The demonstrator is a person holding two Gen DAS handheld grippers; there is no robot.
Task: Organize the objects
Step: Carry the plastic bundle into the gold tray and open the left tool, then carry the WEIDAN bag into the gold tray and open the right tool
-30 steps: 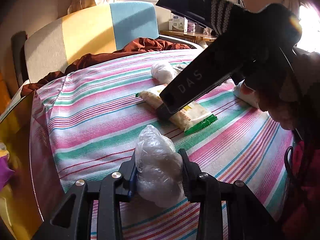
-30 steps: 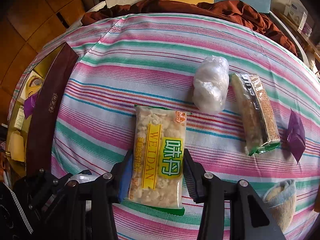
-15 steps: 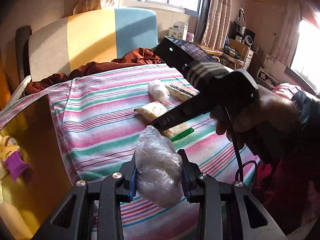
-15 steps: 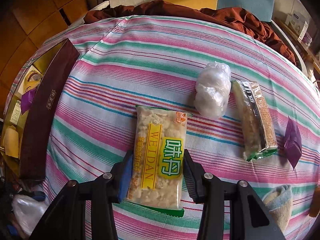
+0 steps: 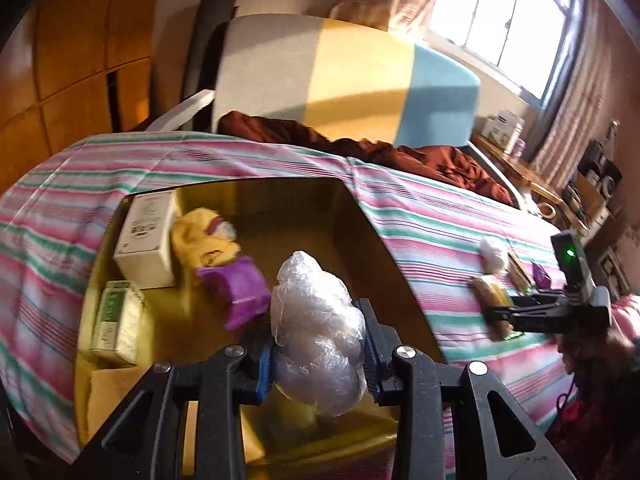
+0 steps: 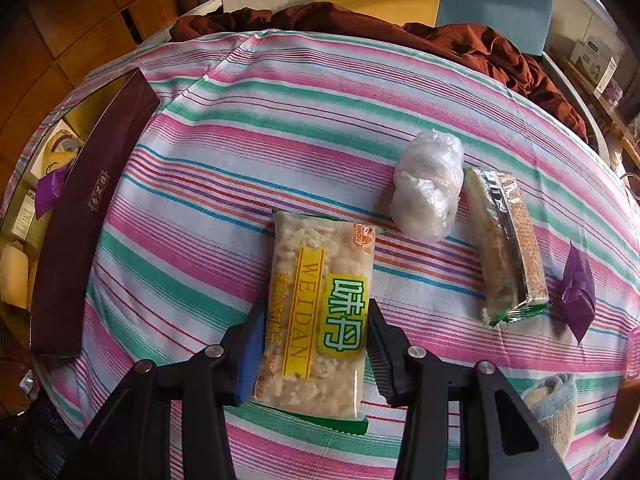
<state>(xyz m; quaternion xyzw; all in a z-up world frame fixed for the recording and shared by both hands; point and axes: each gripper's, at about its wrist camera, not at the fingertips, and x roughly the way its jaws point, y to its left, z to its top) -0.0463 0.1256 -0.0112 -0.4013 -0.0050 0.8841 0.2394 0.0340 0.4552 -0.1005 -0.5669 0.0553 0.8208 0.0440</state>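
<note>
Between the right gripper's (image 6: 316,340) closed jaws lies a clear snack packet (image 6: 318,312) reading "WEIDAN", apparently gripped; the left gripper (image 5: 318,344) clamps a crumpled clear plastic bundle (image 5: 318,332).

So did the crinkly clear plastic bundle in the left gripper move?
Yes. The crinkly clear plastic bundle, clamped in the left gripper, swung away from the striped cloth and now hangs over the open gold-lined box.

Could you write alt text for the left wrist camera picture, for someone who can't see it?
A black two-finger gripper clamps a crumpled clear plastic bundle above an open gold-lined box on a striped bedcover. The box holds a white carton, a purple paper piece and a green-and-white packet.
</note>
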